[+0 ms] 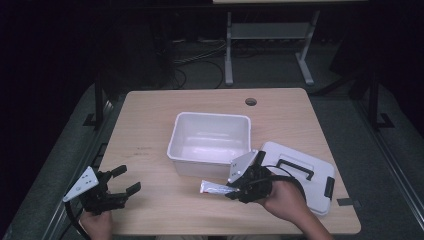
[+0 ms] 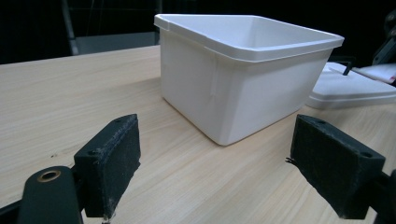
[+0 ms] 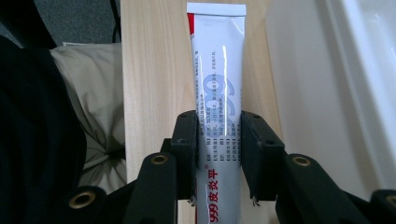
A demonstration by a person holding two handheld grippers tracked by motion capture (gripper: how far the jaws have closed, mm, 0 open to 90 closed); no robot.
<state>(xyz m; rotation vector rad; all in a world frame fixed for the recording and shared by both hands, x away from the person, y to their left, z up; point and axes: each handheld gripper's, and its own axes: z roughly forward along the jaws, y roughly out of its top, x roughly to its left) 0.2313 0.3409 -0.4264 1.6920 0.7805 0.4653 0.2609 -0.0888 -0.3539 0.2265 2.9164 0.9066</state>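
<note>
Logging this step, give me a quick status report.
Right hand-held gripper clamped on white tube. Left hand-held gripper open, idle. White bin open, nothing blocking.

Legible marking is found on one item, the white tube (image 3: 218, 93) seen in the right gripper view. Near its lower end, large red print reads "999" followed by the Chinese characters "皮炎平", running along the tube's length. Above this sit several columns of small dark Chinese text, too fine to read. A pale blue figure, apparently a large "999", lies beneath that small print. A red band marks one edge near the crimped end.
</note>
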